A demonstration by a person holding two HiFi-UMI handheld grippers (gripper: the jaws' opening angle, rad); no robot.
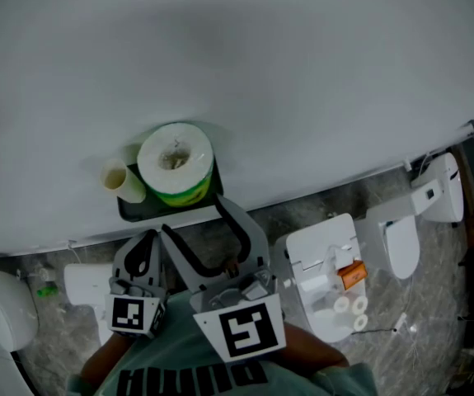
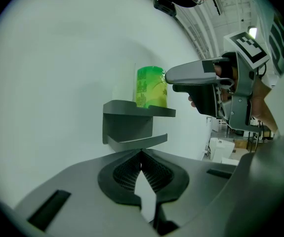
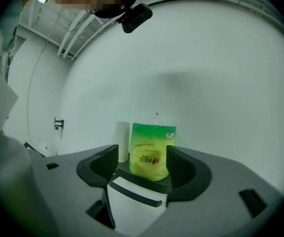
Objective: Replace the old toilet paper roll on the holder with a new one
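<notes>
Now the wrapped roll (image 1: pixel 175 162) stands upright on the holder (image 1: pixel 131 211), core vertical.

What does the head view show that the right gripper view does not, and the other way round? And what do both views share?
Only the head view: the left tongs and white toilets on the floor below. Only the right gripper view: the printed label on the green-wrapped roll and a small dark fitting on the wall at the left. Both: that roll and the cardboard tube standing on the dark shelf, with the right tongs open in front of them.
</notes>
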